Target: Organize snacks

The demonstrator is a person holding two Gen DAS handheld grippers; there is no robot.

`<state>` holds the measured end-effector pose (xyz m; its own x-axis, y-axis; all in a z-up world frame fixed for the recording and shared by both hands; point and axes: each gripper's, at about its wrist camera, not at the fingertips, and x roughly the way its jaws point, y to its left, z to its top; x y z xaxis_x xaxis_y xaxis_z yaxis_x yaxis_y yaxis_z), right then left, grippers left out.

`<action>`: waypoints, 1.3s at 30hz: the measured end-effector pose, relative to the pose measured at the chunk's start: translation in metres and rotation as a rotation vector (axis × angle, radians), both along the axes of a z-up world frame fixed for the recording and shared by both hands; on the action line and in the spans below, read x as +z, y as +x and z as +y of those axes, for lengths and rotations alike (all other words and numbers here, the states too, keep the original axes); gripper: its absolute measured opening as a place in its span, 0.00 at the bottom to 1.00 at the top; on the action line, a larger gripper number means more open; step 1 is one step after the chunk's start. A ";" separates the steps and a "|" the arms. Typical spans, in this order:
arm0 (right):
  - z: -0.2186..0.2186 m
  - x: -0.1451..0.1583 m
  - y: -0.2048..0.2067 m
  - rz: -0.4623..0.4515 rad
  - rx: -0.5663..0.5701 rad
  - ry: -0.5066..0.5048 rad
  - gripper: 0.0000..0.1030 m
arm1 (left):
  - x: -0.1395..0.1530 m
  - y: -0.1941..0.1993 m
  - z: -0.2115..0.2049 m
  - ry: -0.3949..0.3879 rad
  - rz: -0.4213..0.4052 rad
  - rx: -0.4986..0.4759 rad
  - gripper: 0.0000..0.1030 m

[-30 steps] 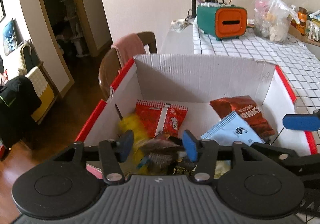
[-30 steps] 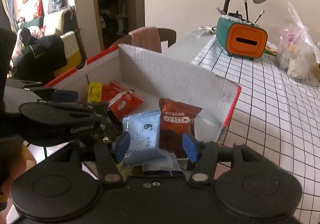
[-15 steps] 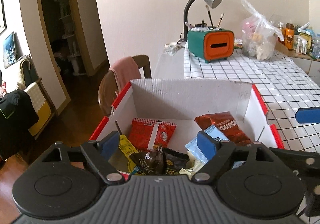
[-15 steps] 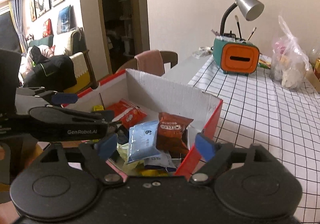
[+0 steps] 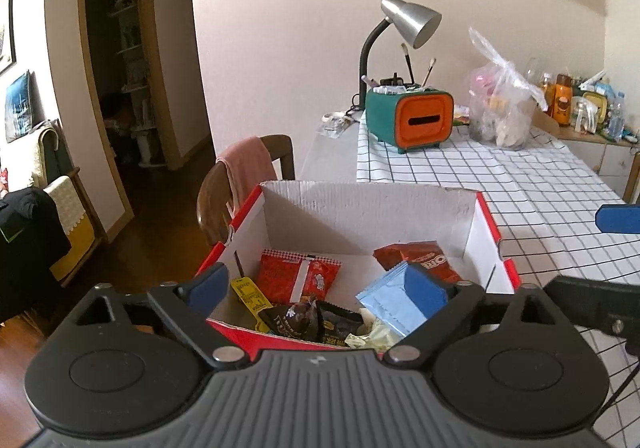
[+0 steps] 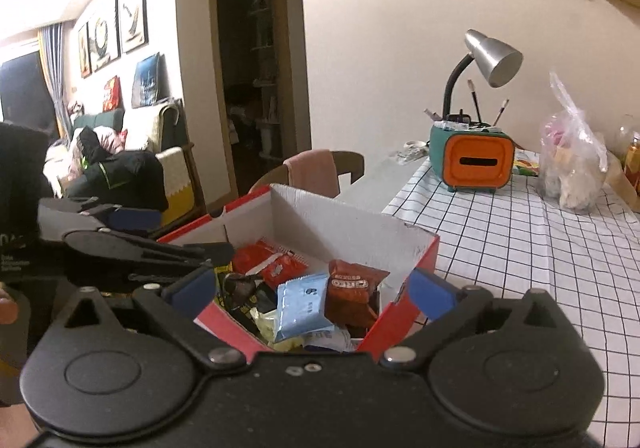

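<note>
The red-and-white box [image 5: 372,207] sits at the worktop's [image 5: 520,183] edge. Inside, left to right: a yellow packet [image 5: 250,294], a red packet [image 5: 298,280], dark wrappers [image 5: 308,322], a blue sachet [image 5: 390,302] and an Oreo pack [image 5: 424,258]. The left claw [image 5: 316,284] and right claw [image 6: 310,290] have just been spreading; both are released, gripping nothing.

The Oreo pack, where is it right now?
The Oreo pack lies inside the red-and-white box, toward its right wall, just right of the light blue packet. In the left wrist view it sits at the box's back right.
</note>
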<state>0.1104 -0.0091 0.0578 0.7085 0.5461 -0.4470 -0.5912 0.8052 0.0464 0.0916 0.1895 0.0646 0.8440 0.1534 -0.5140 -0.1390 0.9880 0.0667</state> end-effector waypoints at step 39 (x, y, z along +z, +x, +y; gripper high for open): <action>-0.024 0.001 0.000 -0.040 -0.084 0.076 1.00 | 0.012 -0.003 -0.024 -0.033 0.044 0.033 0.97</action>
<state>0.1099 -0.0331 0.0583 0.7698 0.5152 -0.3767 -0.5243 0.8471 0.0872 0.0885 0.1660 0.0767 0.8149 0.1633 -0.5561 -0.1693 0.9847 0.0410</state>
